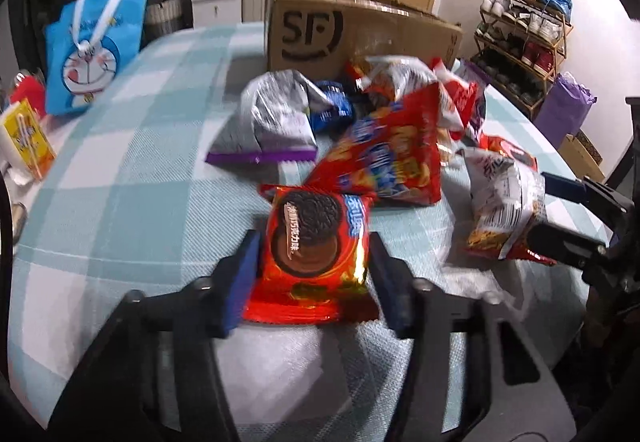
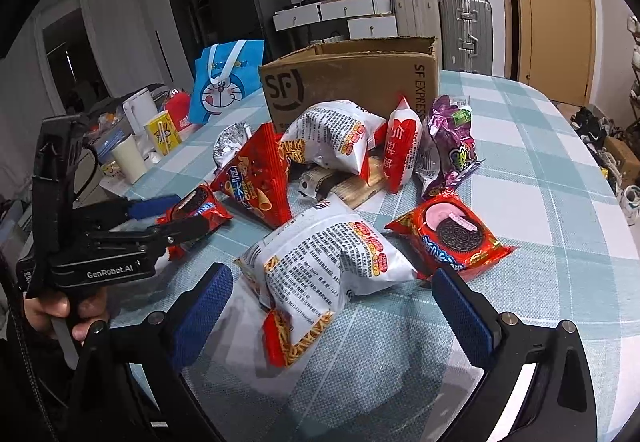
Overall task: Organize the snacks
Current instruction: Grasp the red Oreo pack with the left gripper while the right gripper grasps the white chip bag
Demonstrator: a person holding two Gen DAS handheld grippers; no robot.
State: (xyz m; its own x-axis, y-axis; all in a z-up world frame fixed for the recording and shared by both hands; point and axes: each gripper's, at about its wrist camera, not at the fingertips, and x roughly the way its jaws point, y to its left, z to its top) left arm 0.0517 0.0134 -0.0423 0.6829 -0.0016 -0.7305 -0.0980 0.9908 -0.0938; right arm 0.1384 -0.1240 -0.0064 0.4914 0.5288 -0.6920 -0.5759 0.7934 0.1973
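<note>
1. The left gripper (image 1: pixel 312 262) has its blue pads pressed against both sides of a red chocolate Oreo pack (image 1: pixel 316 242); the jaws stand narrow, clamped on it. The pack lies on the checked tabletop (image 1: pixel 120 201) toward the near edge.
2. The right gripper (image 2: pixel 332 306) has its jaws spread wide, pads clear of everything. A white noodle-snack bag (image 2: pixel 328 262) lies between the fingers, apart from both pads.
3. Just beside that bag, toward the right edge, lies a red strawberry Oreo pack (image 2: pixel 452 238).
4. Beyond the left gripper, a red chip bag (image 1: pixel 384 157) touches the far end of the held pack. A silver bag with a purple seam (image 1: pixel 272 121) lies farther back.
5. The remaining snacks sit heaped in front of a cardboard box (image 2: pixel 352 77) at the far edge.
6. A blue cartoon tote (image 2: pixel 224 81) and a yellow carton (image 2: pixel 162 131) stand near the left edge.
7. Both grippers point obliquely down at the tabletop. A hand (image 2: pixel 64 310) grips the left gripper's handle.
8. The left wrist view is motion-blurred; print on the far packs is unreadable. Packs under the heap are partly hidden.
</note>
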